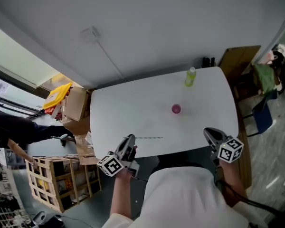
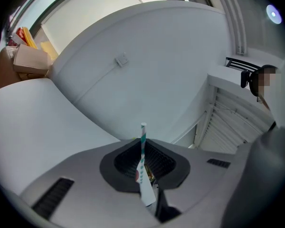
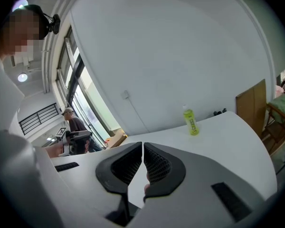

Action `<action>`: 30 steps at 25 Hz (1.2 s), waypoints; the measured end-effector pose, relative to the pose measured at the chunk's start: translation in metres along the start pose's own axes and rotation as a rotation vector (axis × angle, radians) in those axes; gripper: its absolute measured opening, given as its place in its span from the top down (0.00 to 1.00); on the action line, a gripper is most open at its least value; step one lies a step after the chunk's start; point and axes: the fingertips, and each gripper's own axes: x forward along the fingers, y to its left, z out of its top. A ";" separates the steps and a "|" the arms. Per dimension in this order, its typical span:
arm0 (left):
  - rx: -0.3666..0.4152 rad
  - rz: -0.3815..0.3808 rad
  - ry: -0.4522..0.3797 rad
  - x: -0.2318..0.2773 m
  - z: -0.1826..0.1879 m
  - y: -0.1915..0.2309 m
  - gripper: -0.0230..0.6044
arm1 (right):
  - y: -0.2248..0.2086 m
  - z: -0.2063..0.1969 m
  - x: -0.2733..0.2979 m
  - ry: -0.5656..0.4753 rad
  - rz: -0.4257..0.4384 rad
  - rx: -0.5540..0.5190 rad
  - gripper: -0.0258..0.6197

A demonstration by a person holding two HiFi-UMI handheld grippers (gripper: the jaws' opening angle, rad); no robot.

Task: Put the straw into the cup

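- White counter all around. What now?
- The left gripper jaws pinch the straw by one end. Hold tight, go slow, aim its tip over the cup farther out. The right gripper jaws are closed on nothing.
- How do they look?
- Straw: thin, white with green stripes. Cup: small and pink.

The straw is striped teal and white, the cup pink, the bottle yellow-green, the table white.

You get bare worktop up to the pink cup; only the green bottle stands behind it, near the far edge.
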 end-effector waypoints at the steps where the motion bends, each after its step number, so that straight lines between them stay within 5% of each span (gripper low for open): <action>1: 0.000 -0.011 0.004 0.004 0.006 0.003 0.93 | 0.002 0.002 0.003 -0.007 -0.010 0.003 0.90; 14: 0.117 -0.123 0.117 0.059 0.050 0.026 0.93 | 0.023 0.011 0.038 -0.055 -0.130 0.021 0.90; 19: 0.222 -0.187 0.170 0.086 0.048 0.021 0.93 | 0.030 0.006 0.041 -0.071 -0.172 0.040 0.90; 30: 0.454 -0.203 0.223 0.160 0.014 -0.007 0.93 | 0.012 -0.005 0.040 -0.062 -0.183 0.092 0.90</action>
